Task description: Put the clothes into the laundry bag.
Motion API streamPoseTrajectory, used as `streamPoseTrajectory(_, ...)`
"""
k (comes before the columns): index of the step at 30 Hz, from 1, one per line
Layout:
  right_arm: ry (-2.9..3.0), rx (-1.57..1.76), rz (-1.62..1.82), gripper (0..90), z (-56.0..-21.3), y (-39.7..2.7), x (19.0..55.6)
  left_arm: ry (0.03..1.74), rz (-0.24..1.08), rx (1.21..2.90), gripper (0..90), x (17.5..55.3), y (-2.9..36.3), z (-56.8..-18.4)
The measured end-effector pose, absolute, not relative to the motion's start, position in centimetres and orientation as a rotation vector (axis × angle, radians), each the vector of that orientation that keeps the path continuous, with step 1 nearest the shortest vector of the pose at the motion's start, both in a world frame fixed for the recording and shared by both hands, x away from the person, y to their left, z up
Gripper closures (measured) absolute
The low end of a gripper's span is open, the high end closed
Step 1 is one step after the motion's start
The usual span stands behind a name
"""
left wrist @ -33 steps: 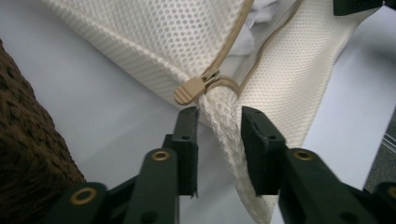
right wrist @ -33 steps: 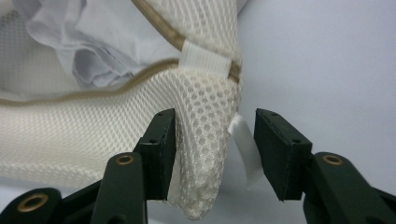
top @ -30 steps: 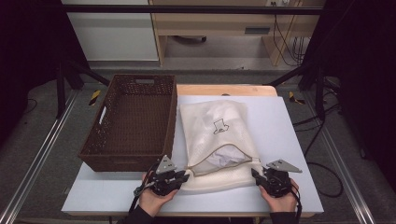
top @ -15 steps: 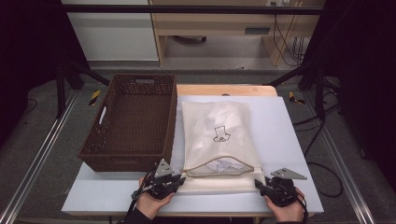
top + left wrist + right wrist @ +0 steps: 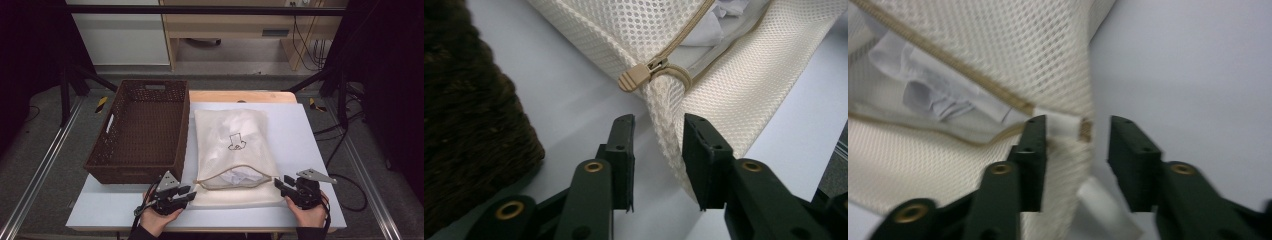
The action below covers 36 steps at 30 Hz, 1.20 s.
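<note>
The left gripper (image 5: 656,135) has its jaws spread, having just been opening, with the near left corner of the mesh laundry bag (image 5: 232,150) lying loose between them and neither pad pressing on it. Just past its tips sits the tan zipper pull (image 5: 636,76), at the left end of the zipper. The right gripper (image 5: 1075,137) also stands spread, its jaws having just been closing; the bag's near right corner and a white tag (image 5: 1060,124) lie in the gap, against the left jaw, but no pinch is visible.

The bag lies flat on the white table (image 5: 310,135), its long axis running near to far, the zippered mouth at the near end, facing the person. In the high view the zipper (image 5: 235,172) gapes in an arc from corner to corner, and a small dark print (image 5: 236,142) marks the bag's middle. The gripper views add the open mesh weave and white folded cloth (image 5: 933,85) inside the mouth. Left of the bag, just beside it, stands a dark brown woven basket (image 5: 137,165), long axis likewise near to far.
</note>
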State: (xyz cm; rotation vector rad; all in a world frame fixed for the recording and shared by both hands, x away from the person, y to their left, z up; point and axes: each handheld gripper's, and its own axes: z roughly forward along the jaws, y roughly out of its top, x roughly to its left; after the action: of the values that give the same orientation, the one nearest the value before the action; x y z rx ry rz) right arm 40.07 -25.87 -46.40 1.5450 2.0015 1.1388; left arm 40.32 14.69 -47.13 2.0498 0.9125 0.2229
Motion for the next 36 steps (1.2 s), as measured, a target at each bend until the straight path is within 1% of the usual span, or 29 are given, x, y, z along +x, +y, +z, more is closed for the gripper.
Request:
streamPoseTrajectory(3, 2.032, 1.561, 1.108, 72.4, -47.0, -25.7, 40.2, 0.921, 0.196, 2.053, 74.3, 40.7, 14.4, -47.6)
streamPoseTrajectory(6, 2.036, 1.565, 1.080, 79.0, -47.2, -25.8, 40.0, 0.926, 0.211, 2.069, 81.5, 40.7, 14.3, -47.8)
streamPoseTrajectory(9, 2.035, 1.551, 1.070, 80.6, -47.3, -25.9, 39.9, 0.929, 0.230, 2.071, 83.9, 40.5, 14.4, -47.6)
streamPoseTrajectory(13, 2.029, 1.547, 1.043, 80.8, -47.4, -26.1, 39.6, 0.922, 0.255, 2.075, 82.4, 40.2, 14.5, -47.4)
streamPoseTrajectory(15, 2.026, 1.524, 1.018, 75.8, -47.5, -25.8, 39.6, 0.907, 0.275, 2.070, 77.5, 40.0, 14.4, -47.4)
streamPoseTrajectory(19, 2.000, 1.467, 1.066, 62.5, -46.5, -25.4, 39.2, 0.884, 0.271, 2.048, 66.9, 39.8, 14.7, -46.9)
streamPoseTrajectory(22, 1.988, 1.408, 1.100, 55.5, -45.7, -24.7, 39.0, 0.875, 0.292, 2.047, 62.1, 39.5, 14.7, -46.8)
streamPoseTrajectory(27, 1.977, 1.367, 1.158, 49.1, -44.5, -23.5, 38.7, 0.872, 0.285, 2.042, 56.0, 38.9, 15.1, -46.9)
streamPoseTrajectory(31, 1.975, 1.340, 1.204, 48.0, -43.3, -22.5, 38.3, 0.870, 0.289, 2.036, 53.4, 38.8, 15.6, -47.0)
streamPoseTrajectory(36, 1.981, 1.290, 1.244, 43.0, -42.0, -20.8, 38.1, 0.883, 0.287, 2.031, 49.9, 38.8, 16.1, -47.2)
